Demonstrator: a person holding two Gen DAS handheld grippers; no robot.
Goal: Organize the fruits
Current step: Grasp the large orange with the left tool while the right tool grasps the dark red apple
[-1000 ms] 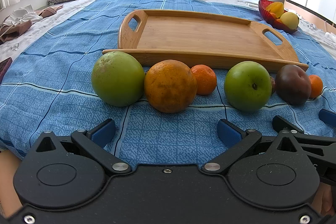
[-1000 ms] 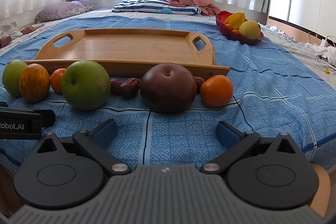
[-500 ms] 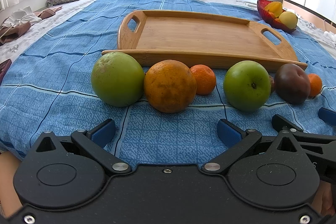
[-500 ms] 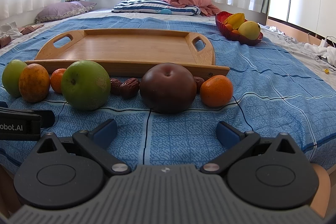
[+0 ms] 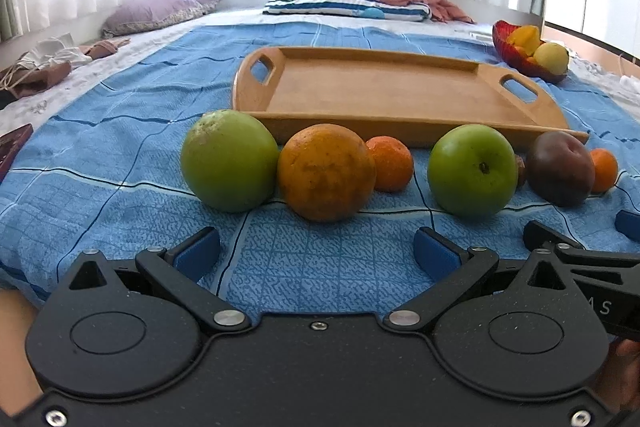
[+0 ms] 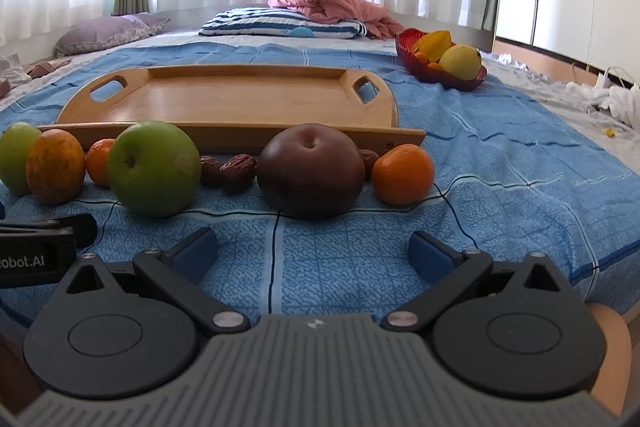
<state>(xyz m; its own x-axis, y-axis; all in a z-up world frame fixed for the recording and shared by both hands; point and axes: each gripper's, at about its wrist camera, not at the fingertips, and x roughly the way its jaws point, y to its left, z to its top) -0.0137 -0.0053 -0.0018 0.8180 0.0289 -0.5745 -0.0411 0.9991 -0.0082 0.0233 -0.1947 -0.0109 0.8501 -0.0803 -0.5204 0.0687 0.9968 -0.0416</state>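
On the blue bedspread [image 5: 120,147], just in front of the empty wooden tray [image 5: 384,95], the fruit lies in a loose row: a green fruit [image 5: 229,159] touching a big orange [image 5: 326,171], a mandarin [image 5: 390,163] behind it, then a green apple [image 5: 472,170], a dark plum-like fruit [image 5: 560,167] and a second mandarin [image 6: 402,174]. That line-up by the tray's near wall looks staged for an easy short lift inside — nothing is in it yet.

Both tongs sit low at the bed's near edge, wide open and holding nothing: the left gripper [image 5: 316,251] faces the big orange, the right gripper [image 6: 312,251] the dark fruit.

Some wrinkled brown fruits [image 6: 228,169] — dates, probably — are half hidden between apple and dark fruit. A red bowl [image 6: 440,75] of fruit stands well apart; its contents are hard to sort out.
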